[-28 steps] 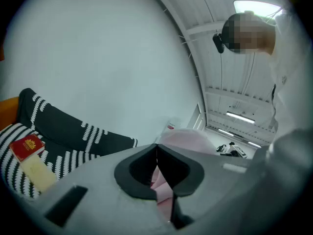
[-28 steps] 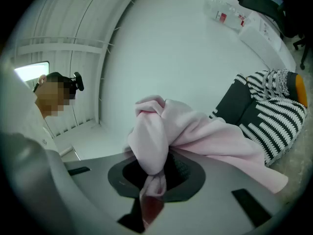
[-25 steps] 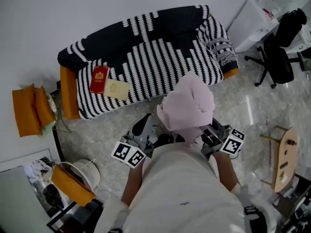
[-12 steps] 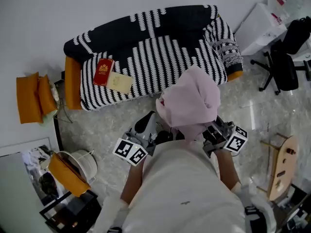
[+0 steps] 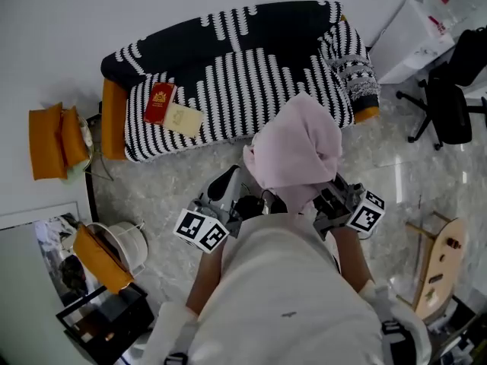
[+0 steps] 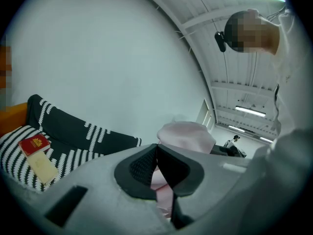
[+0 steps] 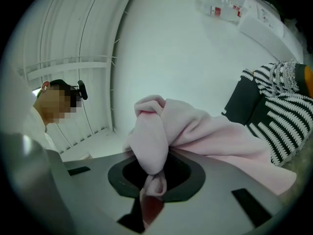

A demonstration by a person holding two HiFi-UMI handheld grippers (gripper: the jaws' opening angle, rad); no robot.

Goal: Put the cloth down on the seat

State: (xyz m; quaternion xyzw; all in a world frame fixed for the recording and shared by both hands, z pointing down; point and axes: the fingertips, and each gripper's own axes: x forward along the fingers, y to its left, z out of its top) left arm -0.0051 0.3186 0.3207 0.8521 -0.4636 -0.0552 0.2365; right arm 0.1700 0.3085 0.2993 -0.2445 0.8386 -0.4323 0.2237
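Note:
A bunched pink cloth (image 5: 297,152) hangs between my two grippers, its top overlapping the front edge of the black-and-white striped sofa seat (image 5: 228,90). My left gripper (image 5: 242,198) is shut on one end of the cloth (image 6: 164,192), the pink fabric pinched between the dark pads (image 6: 139,168). My right gripper (image 5: 326,198) is shut on the other end, and a thick fold of the cloth (image 7: 195,131) rises out of its jaws. The sofa (image 7: 281,114) lies ahead in both gripper views. In the head view both sets of fingertips are hidden by the cloth.
A red booklet (image 5: 159,103) and a cream one (image 5: 183,119) lie on the seat's left part. Orange cushions (image 5: 52,143) sit on the floor at left. A white basket (image 5: 122,242) stands lower left, a black office chair (image 5: 449,90) at right, a wooden stand (image 5: 434,268) lower right.
Both grippers have carried the cloth forward toward the sofa. The cloth's top now reaches over the seat's front edge. Both grips are unchanged.

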